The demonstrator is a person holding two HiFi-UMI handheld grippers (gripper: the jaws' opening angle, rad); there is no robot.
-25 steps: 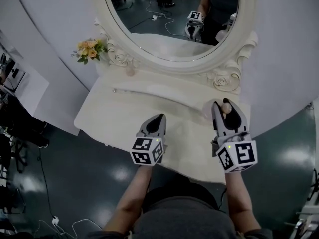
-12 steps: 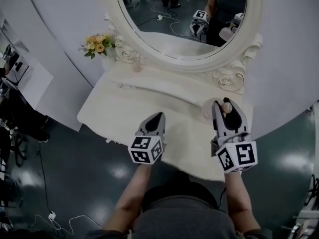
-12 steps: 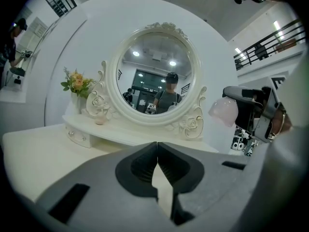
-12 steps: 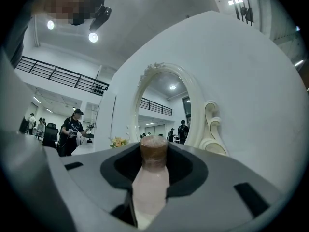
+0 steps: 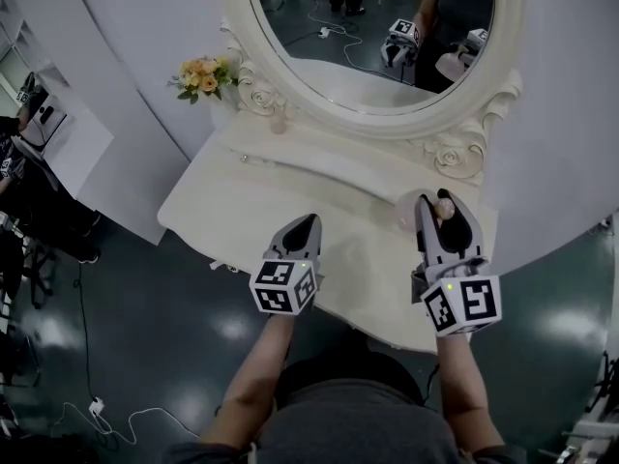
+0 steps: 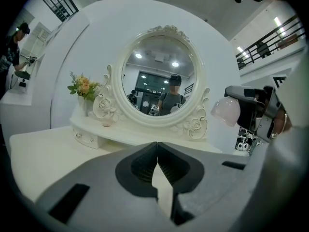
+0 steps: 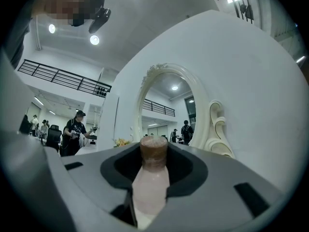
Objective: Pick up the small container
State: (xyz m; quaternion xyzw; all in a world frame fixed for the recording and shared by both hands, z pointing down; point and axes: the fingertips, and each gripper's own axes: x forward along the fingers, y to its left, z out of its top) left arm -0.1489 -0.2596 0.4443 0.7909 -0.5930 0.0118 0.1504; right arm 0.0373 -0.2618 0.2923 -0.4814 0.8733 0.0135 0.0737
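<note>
Gripping small container by body below cap in right claw, clear of table; pick likely done. Holding left claw closed, empty, aside: not needed.

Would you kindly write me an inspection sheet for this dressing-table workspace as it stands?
Surface: cream dressing table, top bare; oval ornate-framed mirror behind.
Job's things: small pale pink container with brown cap, held over the table's right end.
Clutter: orange-yellow flower bunch; small pink bottle on the rear shelf.
Grippers: left gripper shut, empty; right gripper shut on the container.
Cables: white cable on the floor.
Surroundings: dark glossy floor; person at the left edge.
</note>
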